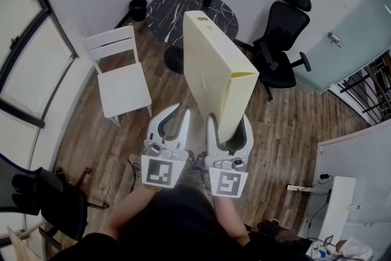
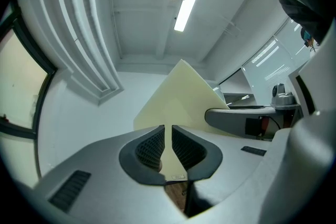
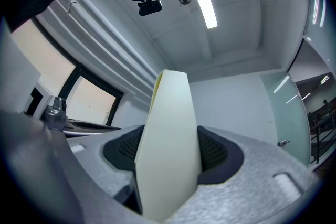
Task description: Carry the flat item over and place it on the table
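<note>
Right gripper stands wide, its jaws clamped across the thickness of the large, flat pale-yellow cardboard box. The box rises tilted from that grip, above the wood floor, and leans toward the round black marble table. Left gripper, just beside, holds its jaws at a thin slit, and the box's yellow shows through it.

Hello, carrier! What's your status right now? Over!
Right tool clamped on yellow box, held on edge. Left tool nearly shut beside it. Round table ahead, white chair beside route.
</note>
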`<state>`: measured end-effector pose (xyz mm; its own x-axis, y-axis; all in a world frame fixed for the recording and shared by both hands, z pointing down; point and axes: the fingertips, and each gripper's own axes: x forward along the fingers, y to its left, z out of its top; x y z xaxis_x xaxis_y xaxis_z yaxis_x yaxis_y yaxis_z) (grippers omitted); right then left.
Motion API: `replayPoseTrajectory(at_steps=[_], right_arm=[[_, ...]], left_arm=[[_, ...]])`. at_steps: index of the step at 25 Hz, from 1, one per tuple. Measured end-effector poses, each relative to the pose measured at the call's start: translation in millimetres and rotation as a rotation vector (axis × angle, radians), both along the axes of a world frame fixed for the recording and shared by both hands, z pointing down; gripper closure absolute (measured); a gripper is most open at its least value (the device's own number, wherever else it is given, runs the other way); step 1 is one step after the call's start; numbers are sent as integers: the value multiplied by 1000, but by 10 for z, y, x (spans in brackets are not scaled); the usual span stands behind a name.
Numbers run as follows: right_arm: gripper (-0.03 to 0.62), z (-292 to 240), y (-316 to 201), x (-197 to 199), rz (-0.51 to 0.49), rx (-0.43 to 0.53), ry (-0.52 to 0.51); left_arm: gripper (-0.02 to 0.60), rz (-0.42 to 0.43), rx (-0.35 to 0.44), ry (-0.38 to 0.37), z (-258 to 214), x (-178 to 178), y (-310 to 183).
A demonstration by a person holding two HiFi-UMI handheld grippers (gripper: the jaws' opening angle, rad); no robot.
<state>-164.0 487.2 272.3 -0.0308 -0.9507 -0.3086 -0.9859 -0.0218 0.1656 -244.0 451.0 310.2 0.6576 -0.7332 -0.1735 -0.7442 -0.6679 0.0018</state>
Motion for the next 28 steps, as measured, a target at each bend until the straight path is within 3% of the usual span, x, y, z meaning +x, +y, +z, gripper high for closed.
replayPoseTrajectory(at_steps=[16,28], right_arm=[[312,87,-149,123,5,-11,-18],[312,63,-397,563,28,-4,-9]], left_arm=[[569,14,-14,-7,92,148,-124],[569,31,-41,-10,119,406,-386]])
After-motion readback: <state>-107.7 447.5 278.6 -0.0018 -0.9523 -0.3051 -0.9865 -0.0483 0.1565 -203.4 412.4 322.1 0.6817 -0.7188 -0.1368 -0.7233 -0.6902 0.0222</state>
